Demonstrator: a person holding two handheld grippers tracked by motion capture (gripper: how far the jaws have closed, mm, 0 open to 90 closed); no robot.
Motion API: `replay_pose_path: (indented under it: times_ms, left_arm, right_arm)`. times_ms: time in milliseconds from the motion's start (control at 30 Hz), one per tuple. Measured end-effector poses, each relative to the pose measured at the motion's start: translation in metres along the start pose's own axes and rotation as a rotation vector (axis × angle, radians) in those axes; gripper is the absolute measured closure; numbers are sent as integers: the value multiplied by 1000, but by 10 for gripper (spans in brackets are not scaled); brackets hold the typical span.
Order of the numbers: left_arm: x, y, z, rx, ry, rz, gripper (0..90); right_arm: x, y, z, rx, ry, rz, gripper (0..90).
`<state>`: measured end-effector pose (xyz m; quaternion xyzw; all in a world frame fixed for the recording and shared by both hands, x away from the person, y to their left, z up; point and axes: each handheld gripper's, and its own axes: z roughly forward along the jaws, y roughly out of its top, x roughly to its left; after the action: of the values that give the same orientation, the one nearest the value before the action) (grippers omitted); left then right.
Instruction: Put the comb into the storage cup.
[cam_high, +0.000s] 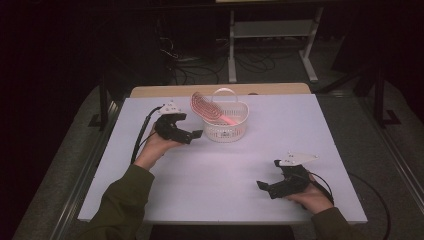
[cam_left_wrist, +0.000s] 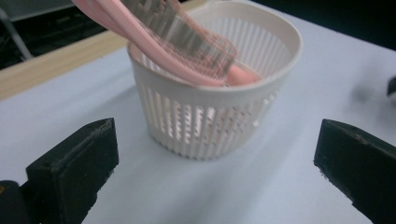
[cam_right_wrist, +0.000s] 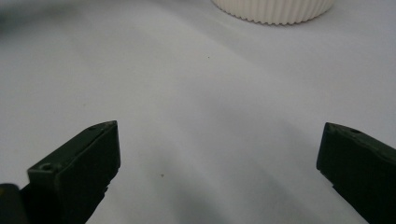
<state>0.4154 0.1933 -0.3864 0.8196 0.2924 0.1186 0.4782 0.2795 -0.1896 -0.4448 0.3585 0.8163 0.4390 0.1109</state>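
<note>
Fingers (cam_left_wrist: 74, 172) of the left gripper (cam_high: 192, 135) are spread wide and empty just beside the basket (cam_high: 226, 131), in which the brush (cam_high: 207, 109) is propped handle-down, while the right gripper (cam_high: 264, 186), likewise open, is rested on the desk (cam_high: 210, 185).

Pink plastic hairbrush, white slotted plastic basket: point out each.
Pink plastic hairbrush (cam_left_wrist: 187, 37), left gripper view, on its bristled head.
White slotted plastic basket (cam_left_wrist: 205, 130), left gripper view, on its slotted front wall.

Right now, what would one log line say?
pink hairbrush: in white basket | left gripper: open, empty, beside basket | right gripper: open, empty
</note>
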Motion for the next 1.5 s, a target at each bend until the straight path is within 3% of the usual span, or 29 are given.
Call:
replay_pose_path:
  times_ms: [133,433,1500]
  left_arm:
    - [-7,-6,-7,22,-10,34,0]
    - [-19,-16,-23,43,-35,54,0]
    - [-41,-68,-52,93,-54,40,0]
  right_arm:
    - [0,0,0,0,1,0,0]
    - [0,0,0,4,3,0,0]
    - [-1,0,-1,4,-3,5,0]
